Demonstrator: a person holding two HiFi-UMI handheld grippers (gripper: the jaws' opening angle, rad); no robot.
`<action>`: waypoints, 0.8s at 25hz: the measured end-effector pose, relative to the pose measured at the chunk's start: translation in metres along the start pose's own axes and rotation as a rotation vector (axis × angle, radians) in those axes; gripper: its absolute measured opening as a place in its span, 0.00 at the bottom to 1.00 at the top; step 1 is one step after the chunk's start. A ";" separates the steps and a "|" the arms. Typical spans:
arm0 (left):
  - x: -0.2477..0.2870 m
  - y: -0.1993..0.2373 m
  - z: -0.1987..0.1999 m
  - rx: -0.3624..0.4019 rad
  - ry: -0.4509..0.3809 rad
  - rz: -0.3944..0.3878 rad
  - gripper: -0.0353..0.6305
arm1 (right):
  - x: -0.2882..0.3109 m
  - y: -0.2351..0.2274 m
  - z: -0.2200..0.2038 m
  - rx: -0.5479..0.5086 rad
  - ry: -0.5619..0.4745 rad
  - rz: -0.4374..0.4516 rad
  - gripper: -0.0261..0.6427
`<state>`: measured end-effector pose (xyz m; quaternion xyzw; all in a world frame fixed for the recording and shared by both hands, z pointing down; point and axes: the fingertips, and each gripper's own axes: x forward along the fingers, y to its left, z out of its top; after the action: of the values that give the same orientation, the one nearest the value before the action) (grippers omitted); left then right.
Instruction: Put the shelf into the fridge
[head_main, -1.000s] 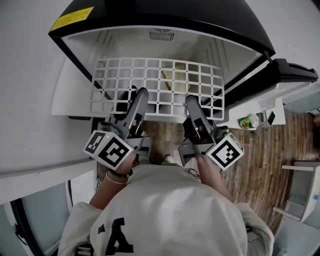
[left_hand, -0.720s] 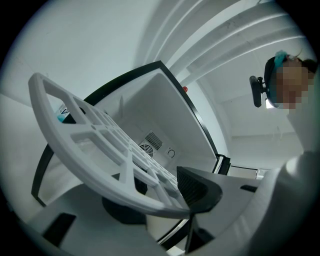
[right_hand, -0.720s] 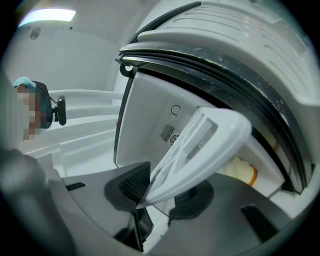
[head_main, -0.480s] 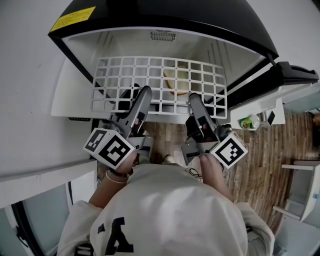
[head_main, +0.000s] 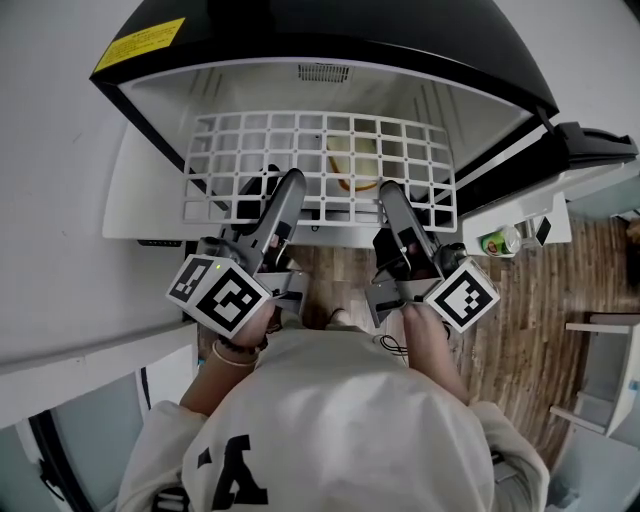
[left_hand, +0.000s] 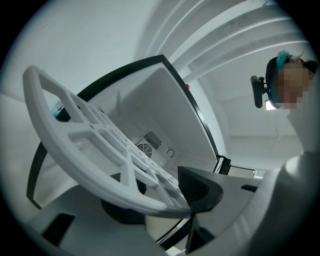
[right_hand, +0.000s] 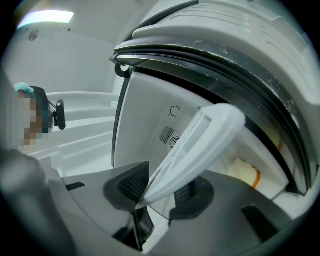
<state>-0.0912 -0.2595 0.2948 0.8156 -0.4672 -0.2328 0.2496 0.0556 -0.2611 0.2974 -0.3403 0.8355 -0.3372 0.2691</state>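
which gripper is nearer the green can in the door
Right. The right gripper is just left of the can; the left gripper is farther left. Both have just been opening, shelf rim between their jaws.

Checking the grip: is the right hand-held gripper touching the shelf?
Touching. Right gripper view: the shelf lies against one pad of the right hand-held gripper; its jaws have just been opening.

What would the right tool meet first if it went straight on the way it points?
The shelf: its front edge already lies between the right tool's jaws, which have just been opening. Past it, probably the fridge's back wall with its vent, though depth is unclear.
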 end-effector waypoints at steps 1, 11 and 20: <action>0.001 0.000 0.000 -0.001 0.000 0.000 0.34 | 0.001 0.000 0.000 0.000 0.001 0.002 0.25; 0.004 0.002 0.002 -0.006 -0.008 -0.002 0.34 | 0.005 -0.001 0.001 0.003 0.018 0.005 0.25; 0.010 0.003 0.004 -0.012 -0.003 -0.004 0.35 | 0.010 -0.004 0.005 0.005 0.020 0.007 0.26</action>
<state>-0.0914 -0.2706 0.2922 0.8147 -0.4646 -0.2371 0.2532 0.0542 -0.2724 0.2948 -0.3331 0.8387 -0.3415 0.2627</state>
